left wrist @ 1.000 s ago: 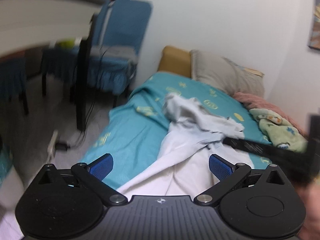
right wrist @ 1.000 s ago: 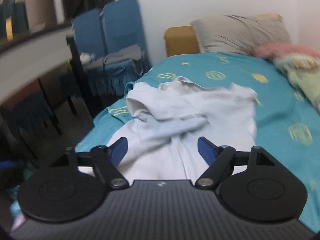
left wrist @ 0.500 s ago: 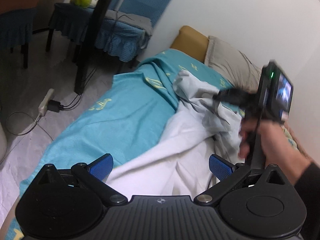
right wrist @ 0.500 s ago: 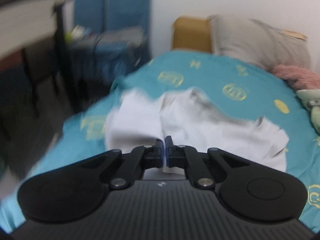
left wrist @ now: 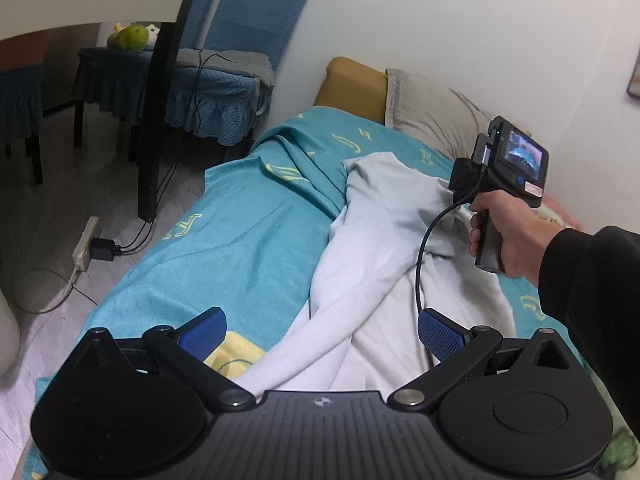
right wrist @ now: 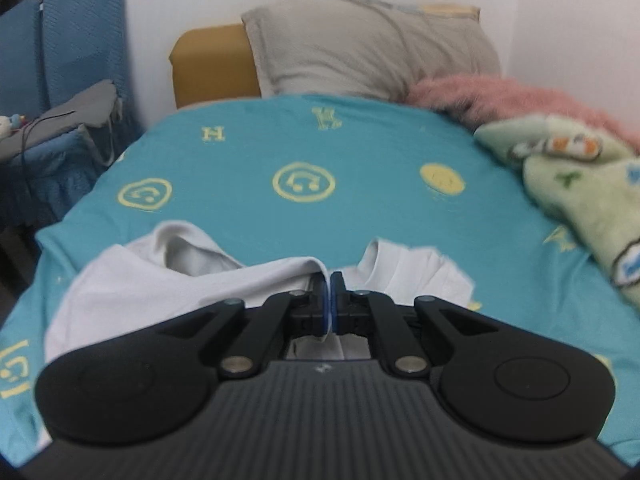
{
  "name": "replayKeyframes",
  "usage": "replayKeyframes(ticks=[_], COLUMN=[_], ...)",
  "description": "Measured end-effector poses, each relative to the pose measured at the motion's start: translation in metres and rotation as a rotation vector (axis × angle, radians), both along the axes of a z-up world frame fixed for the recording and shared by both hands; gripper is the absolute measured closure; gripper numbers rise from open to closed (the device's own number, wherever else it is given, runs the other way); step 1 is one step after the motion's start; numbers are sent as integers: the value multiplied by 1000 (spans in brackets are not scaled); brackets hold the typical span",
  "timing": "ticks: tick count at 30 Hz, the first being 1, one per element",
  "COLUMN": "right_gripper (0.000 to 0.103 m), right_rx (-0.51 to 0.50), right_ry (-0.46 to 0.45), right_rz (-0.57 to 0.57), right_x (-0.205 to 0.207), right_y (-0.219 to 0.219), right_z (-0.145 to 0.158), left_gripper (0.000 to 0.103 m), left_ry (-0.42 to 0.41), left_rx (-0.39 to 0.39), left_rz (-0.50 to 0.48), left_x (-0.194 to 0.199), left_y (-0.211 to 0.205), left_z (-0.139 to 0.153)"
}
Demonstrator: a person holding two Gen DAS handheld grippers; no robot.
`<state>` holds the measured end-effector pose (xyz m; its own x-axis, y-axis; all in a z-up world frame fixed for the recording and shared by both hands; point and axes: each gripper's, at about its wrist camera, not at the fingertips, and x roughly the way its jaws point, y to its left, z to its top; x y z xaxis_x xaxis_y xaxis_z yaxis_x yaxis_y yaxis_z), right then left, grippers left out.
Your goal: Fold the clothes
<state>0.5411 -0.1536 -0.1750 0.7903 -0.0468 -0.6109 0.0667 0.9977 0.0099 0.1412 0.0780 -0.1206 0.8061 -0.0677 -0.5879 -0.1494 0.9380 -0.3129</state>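
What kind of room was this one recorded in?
Likely a bedroom in a home: a bed with a teal patterned sheet, a grey pillow at its head, and covered blue chairs alongside.

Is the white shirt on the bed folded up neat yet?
Not yet. The white shirt lies rumpled on the teal bedsheet, one part pinched in the shut right gripper.

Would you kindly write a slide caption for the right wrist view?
Right tongs shut on a white garment's edge, over a teal bedsheet.
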Motion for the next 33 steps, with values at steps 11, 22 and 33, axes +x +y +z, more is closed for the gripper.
replayKeyframes(ticks=[11,22,33], right_gripper=[18,18,18], right_rx=[181,206,276], right_ry=[-66,-167,-183], right_rz=[147,215,152], right_x=[-71,-317,-479], right_y=[-18,-25,-71], right_z=[24,97,113], left_gripper=[0,0,1], left_ry=[13,-87,88], left_rx=[110,225,232], left_rz=[-44,-55,-221], left_x=[8,-23,-35], left_y=[-20,-32,-24], left_z=[-8,25,48])
